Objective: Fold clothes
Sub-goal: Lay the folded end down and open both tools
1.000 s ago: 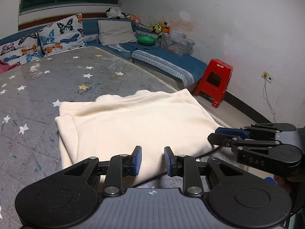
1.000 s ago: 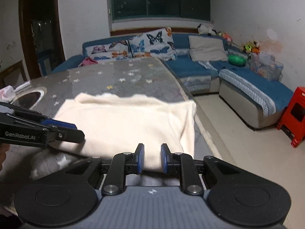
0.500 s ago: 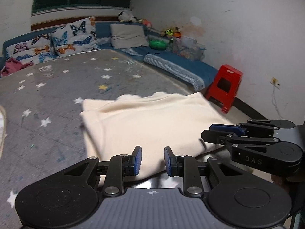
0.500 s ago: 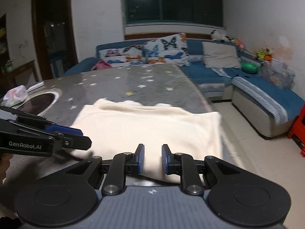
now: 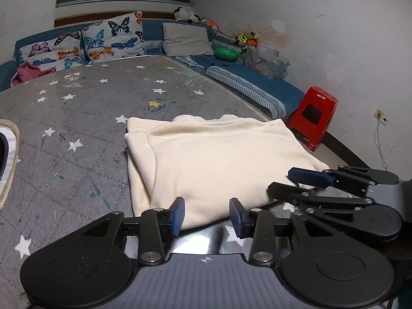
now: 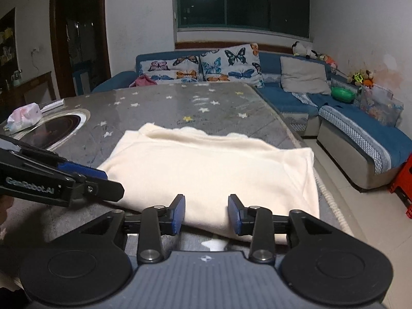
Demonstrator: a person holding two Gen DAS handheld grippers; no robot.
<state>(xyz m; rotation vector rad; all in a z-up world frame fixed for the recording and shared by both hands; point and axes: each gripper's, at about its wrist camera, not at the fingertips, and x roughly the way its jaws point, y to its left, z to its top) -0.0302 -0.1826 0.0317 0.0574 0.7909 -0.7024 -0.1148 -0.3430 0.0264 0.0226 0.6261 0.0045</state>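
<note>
A cream garment (image 5: 219, 162) lies folded into a flat rectangle on the grey star-patterned table (image 5: 77, 118), close to its right edge. My left gripper (image 5: 206, 216) is open, its blue pads (image 5: 177, 216) straddling the garment's near edge with nothing clamped. In the right wrist view the same garment (image 6: 213, 170) spreads ahead, and my right gripper (image 6: 206, 214) is open over its near hem. Each gripper shows in the other's view: the right gripper (image 5: 279, 180) at the garment's near right corner, the left gripper (image 6: 114, 182) at its near left corner.
A round hob (image 6: 55, 128) is set into the table at the left, with a tissue pack (image 6: 24, 116) beside it. A blue corner sofa (image 6: 360, 134) with butterfly cushions (image 6: 229, 61) runs behind and to the right. A red stool (image 5: 312, 118) stands on the floor.
Both grippers' jaws have spread wider than one second ago. Both views have shifted, with the garment now more centred ahead; the garment itself lies as before.
</note>
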